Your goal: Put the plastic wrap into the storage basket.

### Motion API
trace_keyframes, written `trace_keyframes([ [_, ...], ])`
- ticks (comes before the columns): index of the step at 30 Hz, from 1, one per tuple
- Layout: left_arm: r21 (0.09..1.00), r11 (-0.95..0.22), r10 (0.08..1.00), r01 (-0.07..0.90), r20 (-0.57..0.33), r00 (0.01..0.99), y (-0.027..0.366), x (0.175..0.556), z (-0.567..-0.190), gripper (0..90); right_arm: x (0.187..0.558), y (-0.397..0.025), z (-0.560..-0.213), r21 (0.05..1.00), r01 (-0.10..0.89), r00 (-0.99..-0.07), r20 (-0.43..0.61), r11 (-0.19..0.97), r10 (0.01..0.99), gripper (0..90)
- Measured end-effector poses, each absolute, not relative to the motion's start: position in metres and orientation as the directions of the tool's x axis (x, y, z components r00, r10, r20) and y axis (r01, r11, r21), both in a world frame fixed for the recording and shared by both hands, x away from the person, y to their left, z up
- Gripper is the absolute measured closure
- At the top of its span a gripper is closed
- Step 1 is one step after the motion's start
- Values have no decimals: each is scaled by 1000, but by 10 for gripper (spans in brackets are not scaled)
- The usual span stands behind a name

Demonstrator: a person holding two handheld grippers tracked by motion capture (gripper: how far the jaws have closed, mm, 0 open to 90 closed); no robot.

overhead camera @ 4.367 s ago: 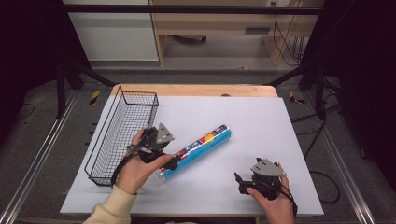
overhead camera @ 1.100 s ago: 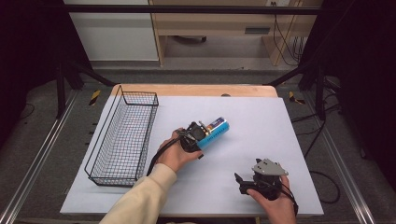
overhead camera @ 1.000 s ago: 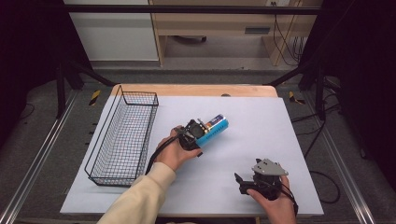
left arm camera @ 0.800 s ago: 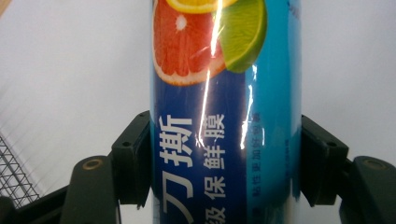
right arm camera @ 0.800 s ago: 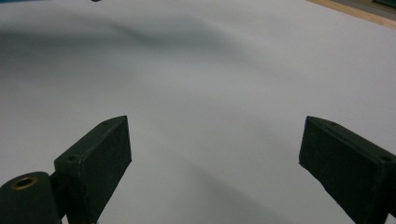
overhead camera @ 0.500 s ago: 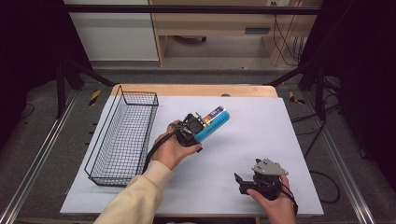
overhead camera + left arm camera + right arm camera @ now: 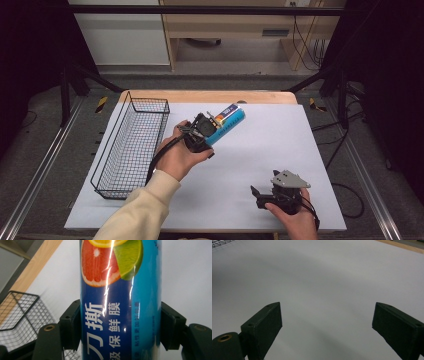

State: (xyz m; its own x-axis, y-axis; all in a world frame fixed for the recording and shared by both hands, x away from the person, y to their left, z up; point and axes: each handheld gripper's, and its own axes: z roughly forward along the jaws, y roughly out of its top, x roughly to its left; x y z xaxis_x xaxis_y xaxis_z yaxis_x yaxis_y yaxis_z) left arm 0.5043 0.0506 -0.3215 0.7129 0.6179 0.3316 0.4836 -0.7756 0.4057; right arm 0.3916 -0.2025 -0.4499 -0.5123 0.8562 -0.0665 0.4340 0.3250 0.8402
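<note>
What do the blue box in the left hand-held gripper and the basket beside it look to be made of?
The blue box, clamped in the left hand-held gripper, looks like glossy printed cardboard or film wrap: bright glare streaks run down its fruit artwork, though which of the two is unclear. The basket appears to be thin metal wire with a dark, matte coating, seen as an open grid you can look through.

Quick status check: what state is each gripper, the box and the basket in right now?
Left gripper: shut on the blue cling film box, held above the table.
Blue cling film box: clamped between the jaws, lifted, tilted.
Right gripper: open, holding nothing, low near the table's front edge.
Wire basket: upright on the table, nothing inside.
</note>
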Motion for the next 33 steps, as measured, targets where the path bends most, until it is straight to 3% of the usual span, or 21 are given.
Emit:
trace_keyframes([
  [15, 372, -736, 676, 566, 347, 650, 102, 496, -306, 320, 394, -203, -450, 841, 437, -493, -72, 318, 867, 88],
  [21, 359, -713, 701, 602, 348, 623, 123, 494, -306, 320, 413, -203, -445, 861, 425, -436, -77, 281, 897, 82],
  [28, 340, -696, 718, 633, 348, 602, 137, 493, -307, 320, 445, -193, -449, 856, 409, -416, -134, 317, 899, 80],
  [33, 338, -694, 720, 636, 358, 595, 142, 492, -303, 320, 441, -194, -450, 866, 389, -397, -151, 315, 905, 80],
])
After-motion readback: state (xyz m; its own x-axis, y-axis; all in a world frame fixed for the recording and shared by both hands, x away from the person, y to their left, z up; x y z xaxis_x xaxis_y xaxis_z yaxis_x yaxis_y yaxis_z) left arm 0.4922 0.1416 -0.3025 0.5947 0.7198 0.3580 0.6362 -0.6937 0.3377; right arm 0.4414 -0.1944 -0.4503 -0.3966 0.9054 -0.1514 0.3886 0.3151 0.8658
